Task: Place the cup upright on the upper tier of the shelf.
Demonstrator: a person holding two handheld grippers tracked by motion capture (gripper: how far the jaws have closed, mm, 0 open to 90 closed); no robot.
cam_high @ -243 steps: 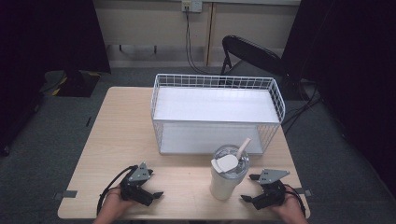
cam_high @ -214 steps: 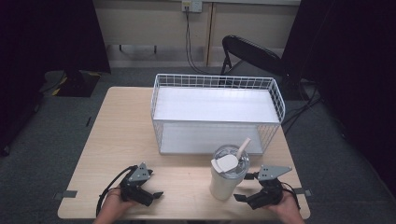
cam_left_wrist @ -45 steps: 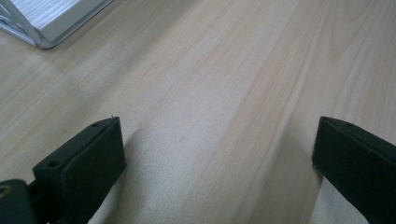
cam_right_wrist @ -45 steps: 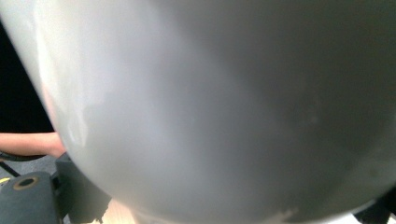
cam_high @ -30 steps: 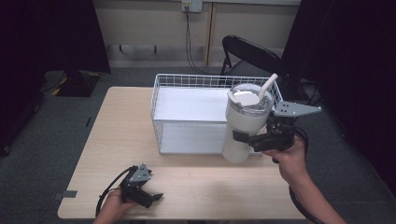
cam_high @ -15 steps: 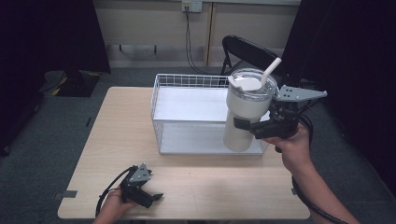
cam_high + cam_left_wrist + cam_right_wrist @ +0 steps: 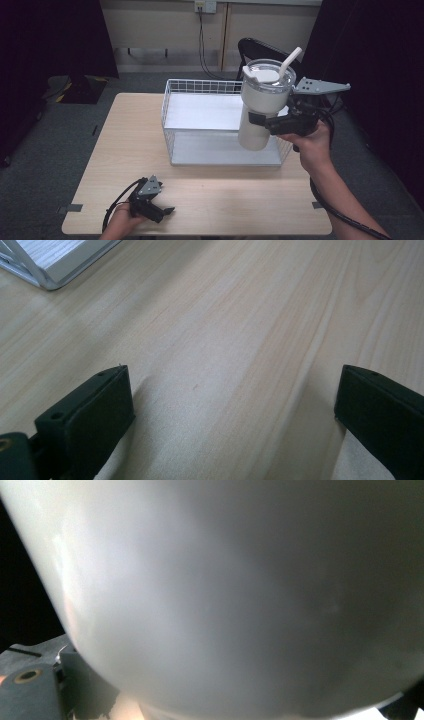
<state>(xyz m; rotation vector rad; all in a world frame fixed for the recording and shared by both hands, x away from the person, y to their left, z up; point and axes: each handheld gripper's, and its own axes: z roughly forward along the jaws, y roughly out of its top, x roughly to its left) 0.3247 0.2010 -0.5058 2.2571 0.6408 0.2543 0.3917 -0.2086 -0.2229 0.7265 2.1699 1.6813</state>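
I have the right gripper clamped on the white tumbler, its jaws pinching the lower body from the right side. In the right gripper view the pale wall of the tumbler sits hard against the camera. The tumbler hangs in the air, upright, with its clear lid and white straw on top, the straw leaning to the right.

What matters for my next move is where the tumbler stands against the wire basket. Its long axis runs vertical, and its base hovers above the right end of the basket, inside the near and right rims as far as I can judge from the high view. The basket's white floor lies straight below, so I judge the move to be a plain descent, keeping the axis plumb so the base lands flat and the right wire wall stays off my gripper.

My left gripper rests on the counter at the near left, well apart from the basket, jaws spread wide over bare wood with nothing between them. The right hand is the only one near enough to matter.
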